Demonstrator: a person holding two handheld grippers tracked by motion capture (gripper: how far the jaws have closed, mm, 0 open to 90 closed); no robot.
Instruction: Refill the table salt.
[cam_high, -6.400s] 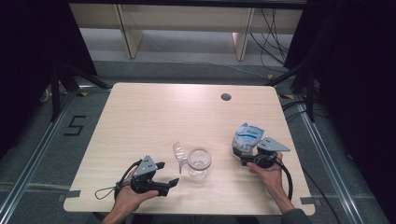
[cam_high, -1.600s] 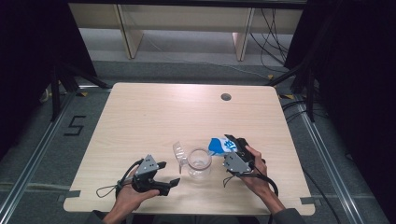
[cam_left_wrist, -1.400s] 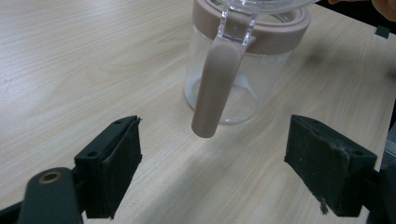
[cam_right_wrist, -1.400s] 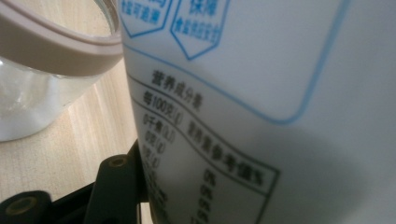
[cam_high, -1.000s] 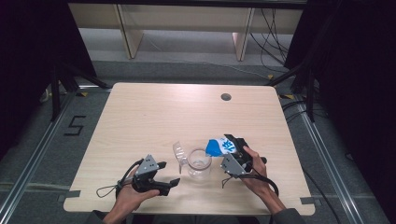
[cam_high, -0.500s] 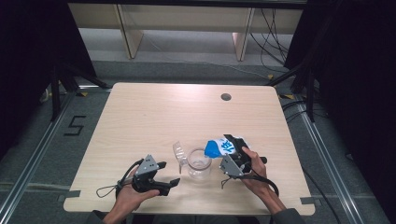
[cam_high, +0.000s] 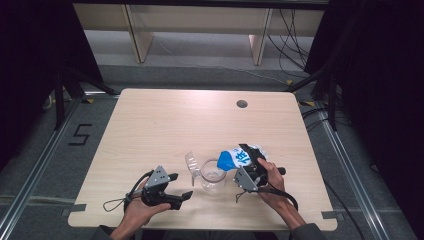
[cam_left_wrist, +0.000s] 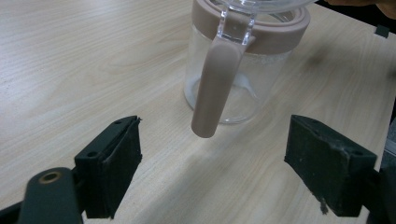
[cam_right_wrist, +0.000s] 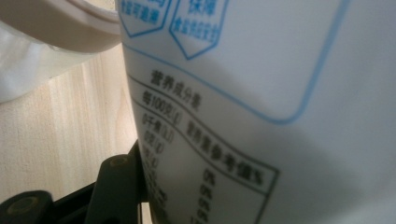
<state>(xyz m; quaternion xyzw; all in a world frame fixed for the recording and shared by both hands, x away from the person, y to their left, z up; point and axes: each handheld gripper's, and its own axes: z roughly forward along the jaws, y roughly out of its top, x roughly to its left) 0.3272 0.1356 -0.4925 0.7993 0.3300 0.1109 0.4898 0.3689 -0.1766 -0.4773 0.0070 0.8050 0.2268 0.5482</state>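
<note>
Bag (cam_right_wrist: 261, 93) fills right gripper view, cut off top, right & bottom; small print blurred. Jar (cam_left_wrist: 243, 60) top cropped in left gripper view.

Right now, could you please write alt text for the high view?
The right gripper tilts a blue-and-white bag over an open glass jar on a wooden table. The left gripper rests beside the jar, jaws open.
</note>
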